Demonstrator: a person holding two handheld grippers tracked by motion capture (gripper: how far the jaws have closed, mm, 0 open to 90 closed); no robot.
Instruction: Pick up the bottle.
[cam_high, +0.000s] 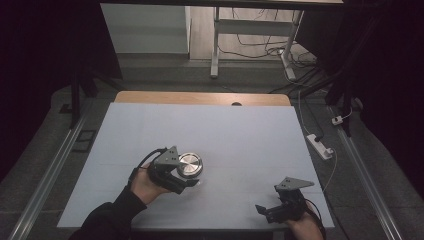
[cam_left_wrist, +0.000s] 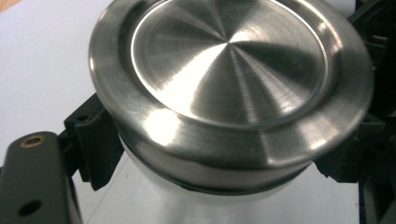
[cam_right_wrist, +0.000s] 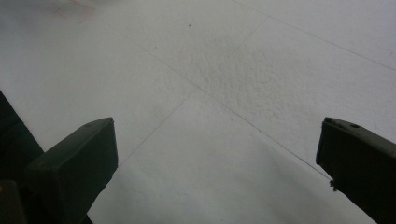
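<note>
Here, left gripper (cam_high: 187, 181): clenched on the metal-lidded jar; its black jaws press on either side just under the lid's rim, as the left gripper view shows.
Jar (cam_left_wrist: 224, 93): a round, brushed steel lid over a pale, whitish body; seen in the high view (cam_high: 190, 165) at the left-centre of the white table cover, near the person's edge; whether it rests on the cover or is lifted cannot be told.
Left hand (cam_high: 145, 184): wrapped round the left gripper's body, dark sleeve behind it.
Right gripper (cam_high: 272, 210): released, its jaws spread wide with nothing between them; it sits at the near right corner of the cover, well apart from the jar.
Table cover (cam_high: 240, 130): white, faintly creased, with a strip of wooden table (cam_high: 200, 97) at the far edge.
</note>
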